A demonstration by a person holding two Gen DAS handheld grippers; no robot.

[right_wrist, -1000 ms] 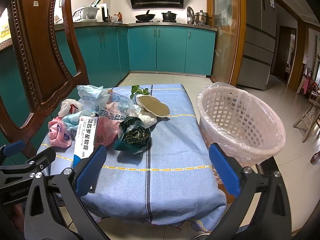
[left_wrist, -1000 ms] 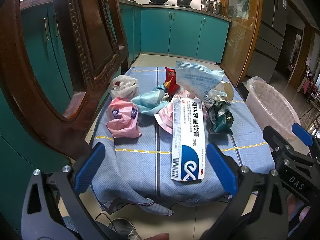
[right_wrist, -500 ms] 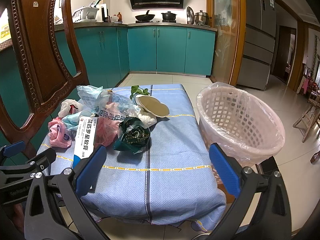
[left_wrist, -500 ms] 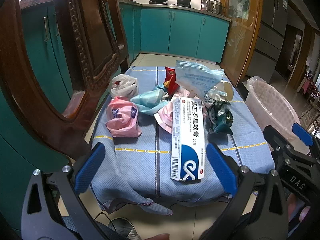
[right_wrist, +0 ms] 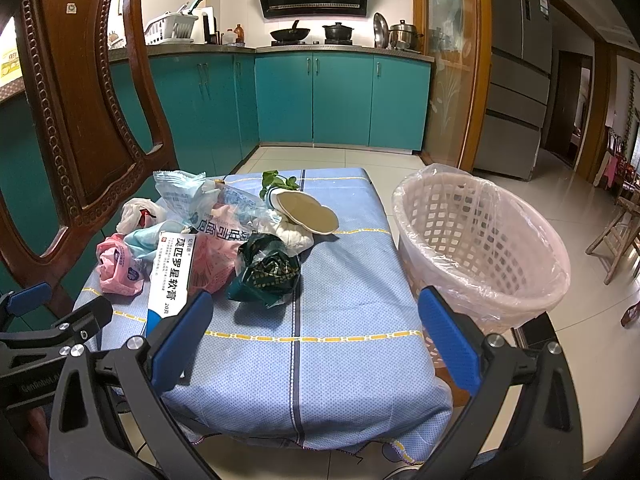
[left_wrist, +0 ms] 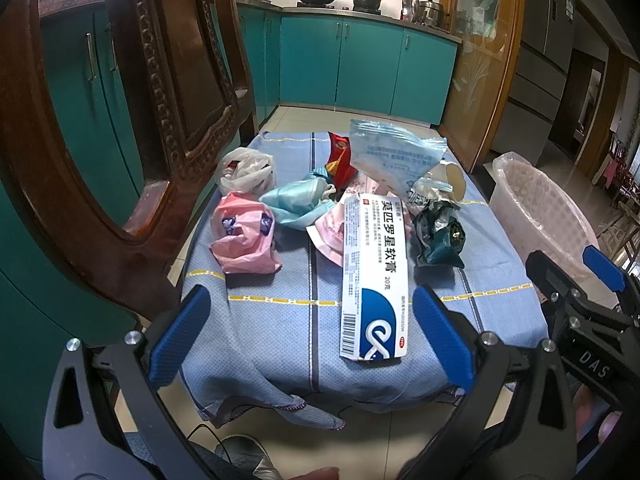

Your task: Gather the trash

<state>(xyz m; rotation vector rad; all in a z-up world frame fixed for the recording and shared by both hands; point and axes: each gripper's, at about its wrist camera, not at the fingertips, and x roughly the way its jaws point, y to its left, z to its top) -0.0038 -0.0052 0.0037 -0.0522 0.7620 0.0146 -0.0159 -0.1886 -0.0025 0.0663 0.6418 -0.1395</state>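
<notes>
A pile of trash lies on a small table with a blue cloth (left_wrist: 280,320). Nearest is a white and blue ointment box (left_wrist: 374,280) (right_wrist: 170,276). Behind it sit a crumpled pink bag (left_wrist: 244,240), a light blue mask (left_wrist: 300,204), a dark green wrapper (left_wrist: 438,236) (right_wrist: 266,274), a pale blue packet (left_wrist: 394,156) and a white bag (left_wrist: 246,170). My left gripper (left_wrist: 312,336) hangs open at the table's near edge, holding nothing. My right gripper (right_wrist: 314,332) is open too, to the right of the box. A pink basket lined with clear plastic (right_wrist: 480,248) (left_wrist: 540,216) stands right of the table.
A carved wooden chair back (left_wrist: 140,120) (right_wrist: 80,120) rises close on the left of the table. Teal kitchen cabinets (right_wrist: 340,100) line the far wall, across tiled floor. A tan disc and a white cloth (right_wrist: 304,216) lie at the pile's far side.
</notes>
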